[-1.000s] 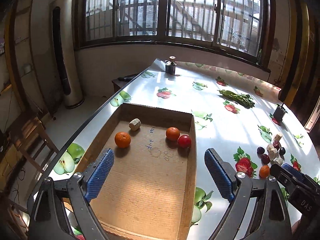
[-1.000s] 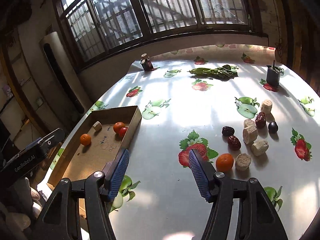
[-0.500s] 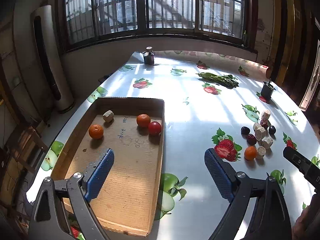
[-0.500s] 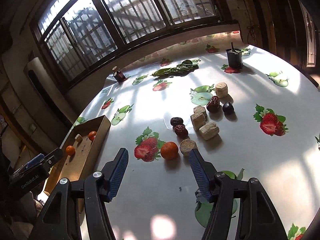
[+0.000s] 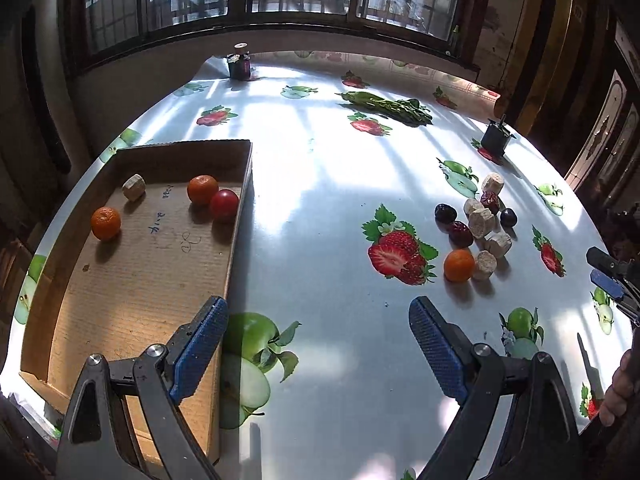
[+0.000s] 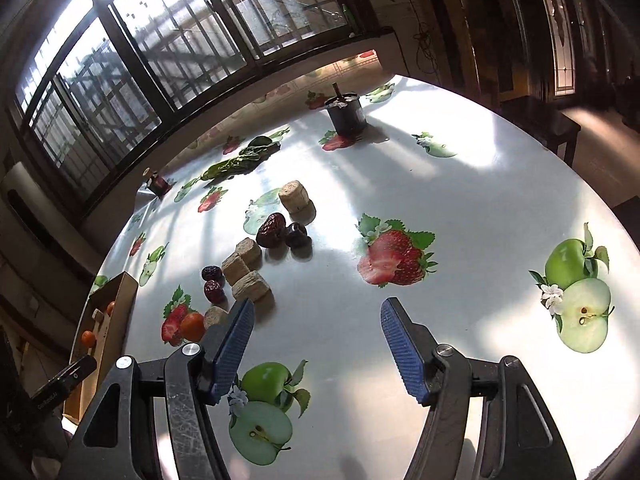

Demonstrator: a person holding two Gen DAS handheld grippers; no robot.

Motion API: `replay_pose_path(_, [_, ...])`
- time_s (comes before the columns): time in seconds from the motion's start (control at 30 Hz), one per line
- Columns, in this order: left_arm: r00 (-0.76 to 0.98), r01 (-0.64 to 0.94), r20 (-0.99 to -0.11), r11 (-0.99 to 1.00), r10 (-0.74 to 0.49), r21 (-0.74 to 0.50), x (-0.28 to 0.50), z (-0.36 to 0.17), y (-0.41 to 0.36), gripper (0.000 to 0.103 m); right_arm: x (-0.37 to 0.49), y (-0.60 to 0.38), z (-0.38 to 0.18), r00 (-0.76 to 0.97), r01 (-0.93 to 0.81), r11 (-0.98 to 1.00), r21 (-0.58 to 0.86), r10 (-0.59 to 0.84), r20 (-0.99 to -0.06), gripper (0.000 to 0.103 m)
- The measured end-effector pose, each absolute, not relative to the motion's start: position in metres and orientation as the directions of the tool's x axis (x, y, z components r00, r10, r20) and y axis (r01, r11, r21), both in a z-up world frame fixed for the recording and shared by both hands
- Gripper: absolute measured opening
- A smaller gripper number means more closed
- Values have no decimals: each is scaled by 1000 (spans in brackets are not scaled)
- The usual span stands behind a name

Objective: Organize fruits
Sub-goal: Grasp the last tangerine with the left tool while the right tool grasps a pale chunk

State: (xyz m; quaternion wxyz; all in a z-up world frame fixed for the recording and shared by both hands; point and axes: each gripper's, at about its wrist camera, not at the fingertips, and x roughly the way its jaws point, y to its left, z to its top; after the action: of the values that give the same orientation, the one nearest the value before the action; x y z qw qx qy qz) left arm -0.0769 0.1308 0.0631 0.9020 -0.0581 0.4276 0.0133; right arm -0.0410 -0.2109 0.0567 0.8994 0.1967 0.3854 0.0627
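Observation:
A cardboard tray (image 5: 144, 276) lies at the table's left and holds two oranges (image 5: 105, 223), a red tomato (image 5: 224, 205) and a beige chunk (image 5: 133, 187). On the table to the right lies a cluster: an orange (image 5: 459, 265), dark red dates (image 5: 460, 233), a dark plum (image 5: 508, 217) and beige chunks (image 5: 481, 222). My left gripper (image 5: 318, 344) is open and empty, above the table beside the tray's right wall. My right gripper (image 6: 317, 350) is open and empty, just right of the cluster (image 6: 256, 256).
A fruit-print cloth covers the round table (image 5: 332, 208). Green leafy vegetables (image 5: 386, 104) lie at the back. A dark cup (image 5: 496, 140) stands at the back right and a small jar (image 5: 239, 66) at the far edge. Windows run behind the table.
Both grippers have swung to the right. The left one now looks past the tray toward the cluster. The right one has moved in close beside the cluster. Both stay open.

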Motion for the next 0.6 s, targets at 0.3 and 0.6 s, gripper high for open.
replay_pose_path(0.3, [603,127,-771,979,-205,-161,-50,48,83,63,21,-163,50,605,-83,924,373,345,-718,54])
replay_pose_path(0.6, [542,190,-800,965,-256,-180,-14,26,60,59,48,-117,8,526,-154,922,356,382,-760,54])
